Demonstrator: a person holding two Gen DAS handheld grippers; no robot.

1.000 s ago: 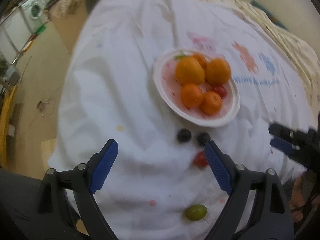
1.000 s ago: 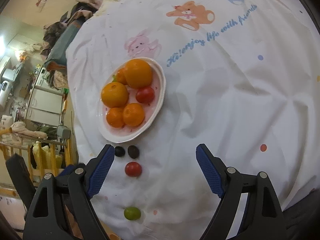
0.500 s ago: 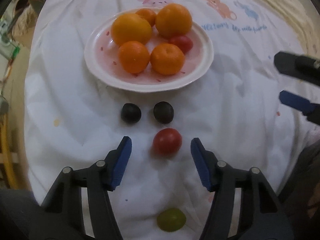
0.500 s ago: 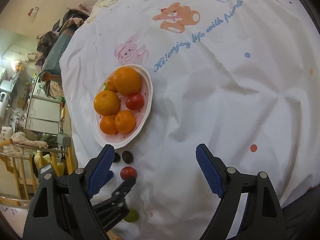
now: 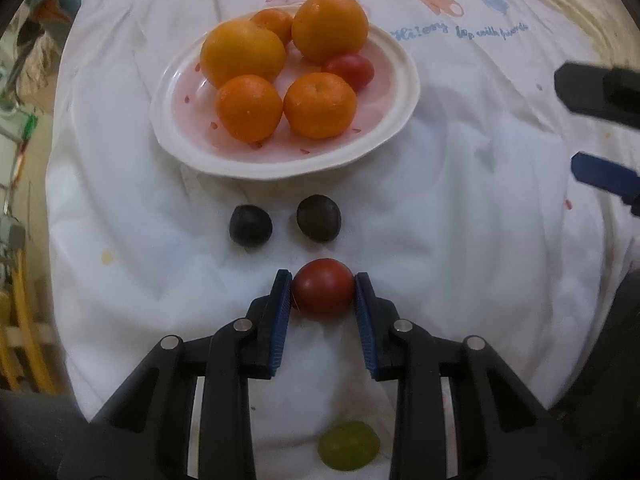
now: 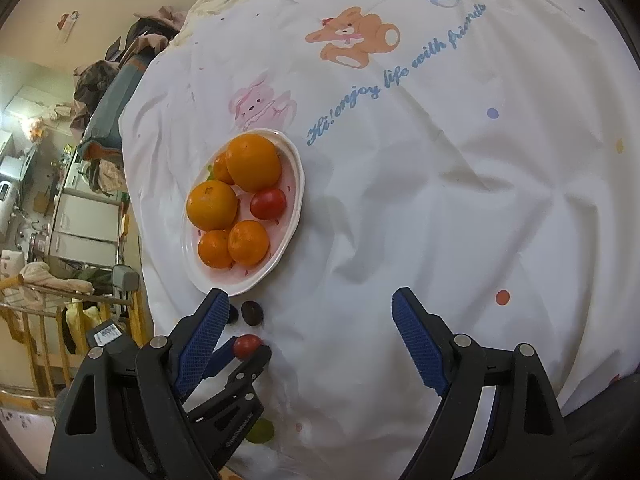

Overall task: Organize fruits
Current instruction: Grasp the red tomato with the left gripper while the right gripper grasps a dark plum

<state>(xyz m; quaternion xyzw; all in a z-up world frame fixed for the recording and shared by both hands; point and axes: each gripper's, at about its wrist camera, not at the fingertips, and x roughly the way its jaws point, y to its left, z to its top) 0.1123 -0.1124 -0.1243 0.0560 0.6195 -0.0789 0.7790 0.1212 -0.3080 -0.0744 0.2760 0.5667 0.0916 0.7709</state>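
We've got the left tool point(image 5: 323, 294) pinching the red tomato point(image 5: 323, 287) on the white sheet point(image 5: 460, 240), below the plate point(image 5: 384, 142); right tool point(image 6: 310, 328) spread wide, holding nothing.

Glossy plate point(image 5: 384, 148), matt cloth sheet point(image 5: 460, 240)

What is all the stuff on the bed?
oranges: 5, orange, on plate
tomato: 1, red, on plate, right side
plate: 1, white and pink, on sheet
plums: 2, dark, side by side in front of plate
loose tomato: 1, red, between left tool's pads
grape: 1, green, nearest the camera
sheet: 1, white with cartoon animals
left tool: shut on loose tomato
right tool: open, holds nothing
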